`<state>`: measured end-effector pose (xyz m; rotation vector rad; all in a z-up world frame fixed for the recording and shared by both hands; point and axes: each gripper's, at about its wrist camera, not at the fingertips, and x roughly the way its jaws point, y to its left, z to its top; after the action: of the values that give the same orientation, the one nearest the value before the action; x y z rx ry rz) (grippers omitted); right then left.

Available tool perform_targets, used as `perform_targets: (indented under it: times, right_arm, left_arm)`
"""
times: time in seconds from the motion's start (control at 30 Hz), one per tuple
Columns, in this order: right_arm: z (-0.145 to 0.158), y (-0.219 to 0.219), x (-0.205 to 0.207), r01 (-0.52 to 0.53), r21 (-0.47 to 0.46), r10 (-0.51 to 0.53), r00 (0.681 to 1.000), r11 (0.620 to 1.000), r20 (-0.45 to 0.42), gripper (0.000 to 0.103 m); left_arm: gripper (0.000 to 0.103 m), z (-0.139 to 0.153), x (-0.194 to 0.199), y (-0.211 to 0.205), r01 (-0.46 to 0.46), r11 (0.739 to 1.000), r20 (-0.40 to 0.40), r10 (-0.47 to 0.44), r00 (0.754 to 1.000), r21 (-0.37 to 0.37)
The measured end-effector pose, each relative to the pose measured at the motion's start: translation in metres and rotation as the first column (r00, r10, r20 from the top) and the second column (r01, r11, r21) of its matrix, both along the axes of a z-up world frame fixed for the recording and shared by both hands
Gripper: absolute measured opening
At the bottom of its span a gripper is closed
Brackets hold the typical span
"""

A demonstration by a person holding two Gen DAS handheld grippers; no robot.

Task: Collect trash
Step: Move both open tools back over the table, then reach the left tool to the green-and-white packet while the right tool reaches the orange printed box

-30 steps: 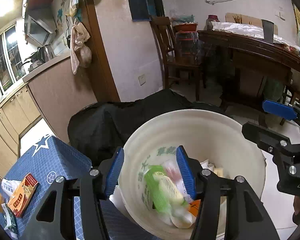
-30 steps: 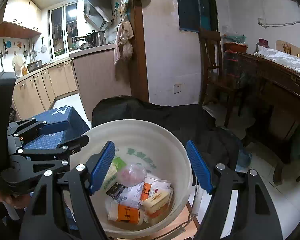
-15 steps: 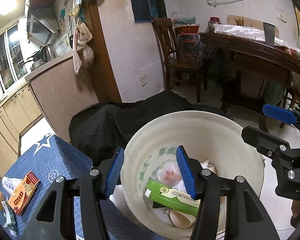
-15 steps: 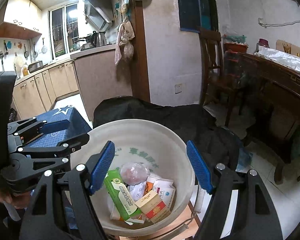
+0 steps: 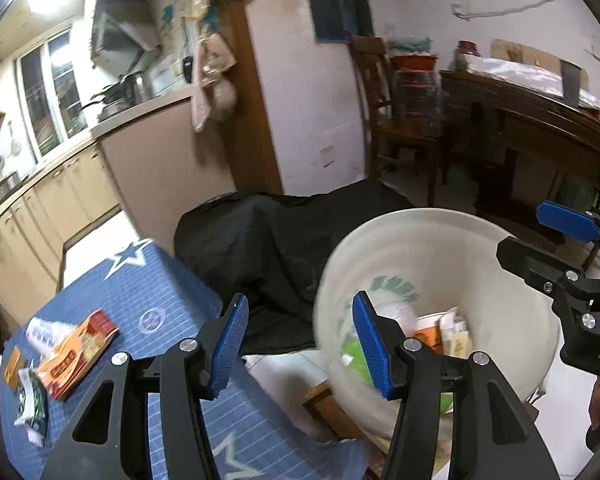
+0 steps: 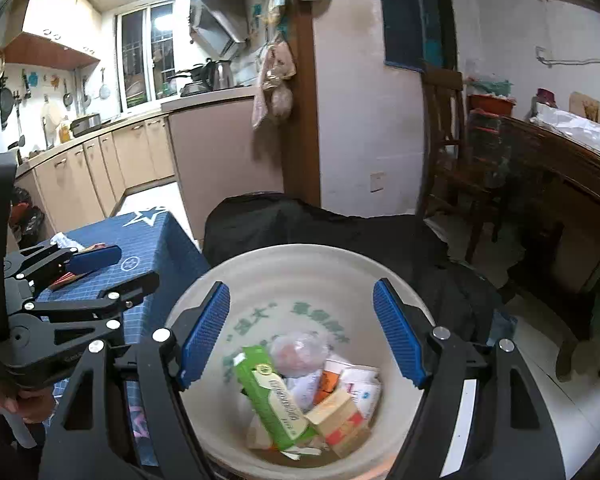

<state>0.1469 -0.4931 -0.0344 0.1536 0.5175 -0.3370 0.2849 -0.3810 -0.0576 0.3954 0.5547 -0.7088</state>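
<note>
right wrist view: both hand-held grippers (image 6: 302,336) (image 5: 300,340) gape empty; bucket (image 6: 260,280) shows blurred green lettering.

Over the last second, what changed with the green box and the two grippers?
The left gripper let go of the green box, which dropped into the bucket and now lies flat on the trash. That gripper, open and empty, swung left toward the blue table with its remaining wrappers. The right gripper stays open over the bucket.
</note>
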Motion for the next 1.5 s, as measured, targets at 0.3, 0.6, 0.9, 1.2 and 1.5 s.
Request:
perform_targets:
  times: [0.3, 0.6, 0.9, 1.2, 1.5]
  right_arm:
    - [-0.007, 0.051, 0.039, -0.131, 0.009, 0.131, 0.991, 0.991, -0.022, 0.071]
    - [-0.017, 0.109, 0.083, -0.271, 0.013, 0.271, 0.961, 0.963, -0.058, 0.071]
    - [-0.032, 0.173, 0.119, -0.409, 0.018, 0.409, 0.906, 0.912, -0.109, 0.071]
    - [-0.044, 0.225, 0.142, -0.503, 0.029, 0.502, 0.853, 0.864, -0.145, 0.071]
    - [-0.052, 0.263, 0.165, -0.561, 0.044, 0.559, 0.811, 0.827, -0.171, 0.071]
  left_arm:
    - [0.056, -0.010, 0.031, 0.070, -0.148, 0.989, -0.035, 0.148, 0.988, 0.000]
    - [0.057, -0.028, 0.062, 0.142, -0.282, 0.959, -0.075, 0.283, 0.956, 0.016]
    - [0.058, -0.043, 0.087, 0.216, -0.417, 0.908, -0.101, 0.418, 0.903, 0.029]
    - [0.059, -0.049, 0.110, 0.291, -0.552, 0.833, -0.121, 0.552, 0.825, 0.033]
    - [0.067, -0.039, 0.132, 0.352, -0.643, 0.766, -0.099, 0.641, 0.761, 0.021]
